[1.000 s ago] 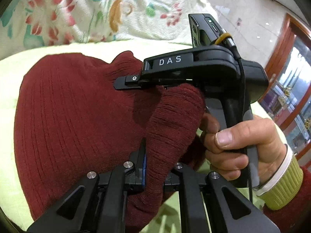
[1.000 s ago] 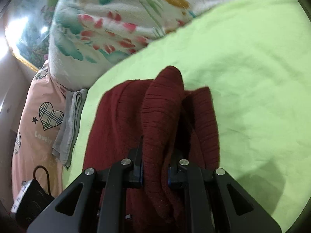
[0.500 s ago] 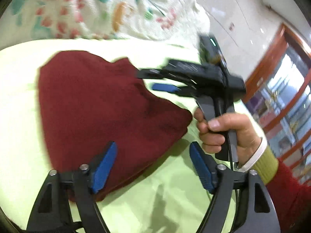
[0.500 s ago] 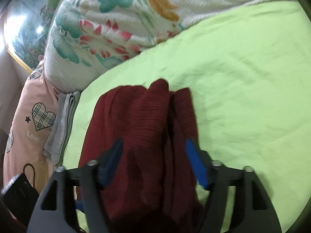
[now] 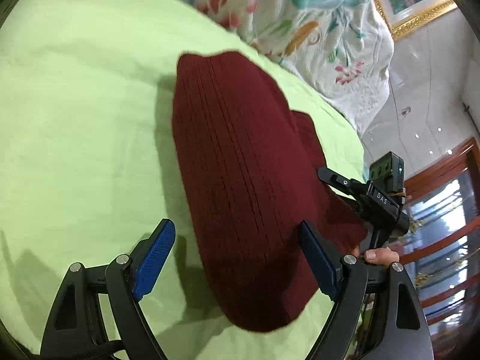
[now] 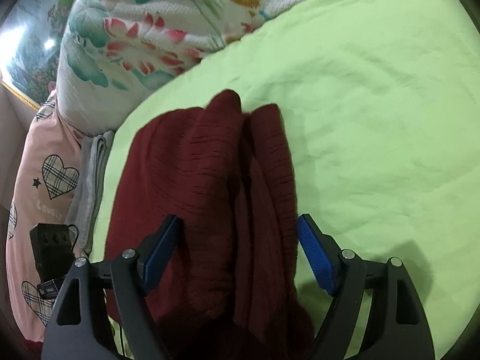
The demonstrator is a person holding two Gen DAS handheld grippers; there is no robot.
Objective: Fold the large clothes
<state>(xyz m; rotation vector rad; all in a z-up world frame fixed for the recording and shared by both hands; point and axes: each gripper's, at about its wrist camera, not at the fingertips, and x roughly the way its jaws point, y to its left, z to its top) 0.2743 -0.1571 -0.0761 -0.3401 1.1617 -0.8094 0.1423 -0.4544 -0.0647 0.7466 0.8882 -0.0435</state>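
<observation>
A dark red ribbed knit sweater lies folded on the light green bed sheet. My left gripper is open and empty, hovering over the sweater's near end. The right gripper's black body shows at the sweater's right edge in the left wrist view. In the right wrist view the sweater lies bunched in long folds, and my right gripper is open with its blue pads on either side of the cloth, not pinching it.
A floral quilt is piled at the head of the bed and also shows in the right wrist view. A pink pillow with plaid hearts, a folded grey cloth and a black device lie left of the sweater.
Both grippers were shut on folds of the sweater a second ago. Both opened and let the cloth drop onto the sheet. The left gripper has pulled back and swung round.
</observation>
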